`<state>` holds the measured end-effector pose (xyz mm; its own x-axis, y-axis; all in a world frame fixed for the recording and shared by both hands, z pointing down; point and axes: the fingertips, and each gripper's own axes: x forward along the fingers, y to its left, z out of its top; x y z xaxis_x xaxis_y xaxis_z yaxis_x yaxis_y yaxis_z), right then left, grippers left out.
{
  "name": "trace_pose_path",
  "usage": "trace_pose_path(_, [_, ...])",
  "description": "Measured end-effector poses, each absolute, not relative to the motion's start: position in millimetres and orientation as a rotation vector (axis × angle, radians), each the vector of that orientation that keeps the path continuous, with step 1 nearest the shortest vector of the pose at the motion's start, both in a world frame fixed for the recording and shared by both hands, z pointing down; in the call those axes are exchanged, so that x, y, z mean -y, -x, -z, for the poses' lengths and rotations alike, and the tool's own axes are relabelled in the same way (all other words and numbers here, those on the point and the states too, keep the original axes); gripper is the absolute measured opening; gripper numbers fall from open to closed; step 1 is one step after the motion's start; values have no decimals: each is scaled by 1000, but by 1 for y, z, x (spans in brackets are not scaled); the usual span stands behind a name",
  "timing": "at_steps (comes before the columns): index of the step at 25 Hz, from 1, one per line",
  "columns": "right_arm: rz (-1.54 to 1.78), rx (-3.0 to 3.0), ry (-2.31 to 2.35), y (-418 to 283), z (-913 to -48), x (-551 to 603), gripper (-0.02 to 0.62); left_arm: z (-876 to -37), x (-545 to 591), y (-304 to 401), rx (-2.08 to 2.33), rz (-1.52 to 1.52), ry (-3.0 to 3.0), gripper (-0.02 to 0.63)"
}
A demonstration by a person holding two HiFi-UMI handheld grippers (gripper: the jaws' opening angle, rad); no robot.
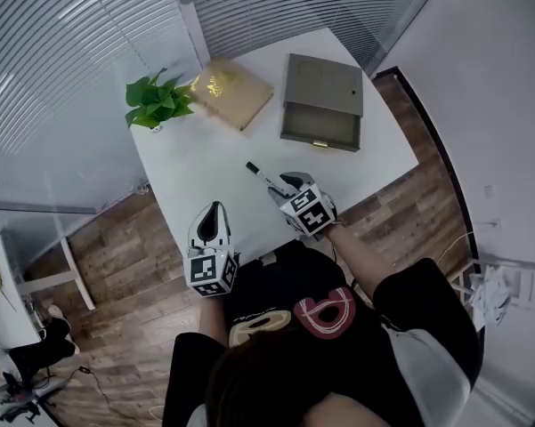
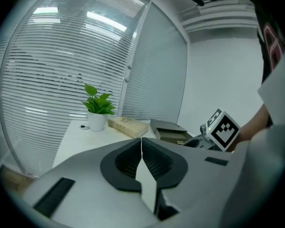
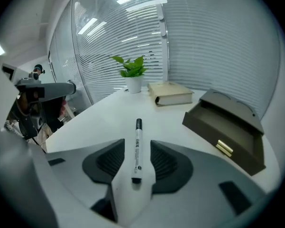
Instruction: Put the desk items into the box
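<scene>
Right tongs (image 3: 137, 147) gape around the white marker (image 3: 137, 152).

I see white rectangular desk (image 1: 205, 163) on brown wood-plank floor (image 1: 116, 256), grey slatted blinds (image 1: 71, 60) behind, plain white wall (image 1: 498, 78) at rt.

R gripper (image 3: 137, 142): jaws wide apart. White marker (image 3: 137, 148), black at both ends, lies lengthwise btwn them on the white table (image 3: 95, 122); pads clear of it on both sides. Dark box (image 3: 227, 125) sits at right w/ a brass clasp (image 3: 222, 147) on its near edge. Beige book (image 3: 173, 94) lies flat beyond the box. Potted plant (image 3: 131, 72) stands just left of the book, near the table's far edge. Blinds (image 3: 133, 23) fill the bkgd.
</scene>
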<state>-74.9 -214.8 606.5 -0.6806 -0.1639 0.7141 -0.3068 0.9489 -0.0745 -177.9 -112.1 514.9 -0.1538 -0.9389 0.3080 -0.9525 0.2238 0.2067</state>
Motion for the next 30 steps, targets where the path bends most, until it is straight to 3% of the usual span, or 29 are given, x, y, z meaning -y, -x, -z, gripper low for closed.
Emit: trace_pose_path(30, [-122,2168,-207,89,-636,220,84,-530,71,203,2275,-6,-1452,18])
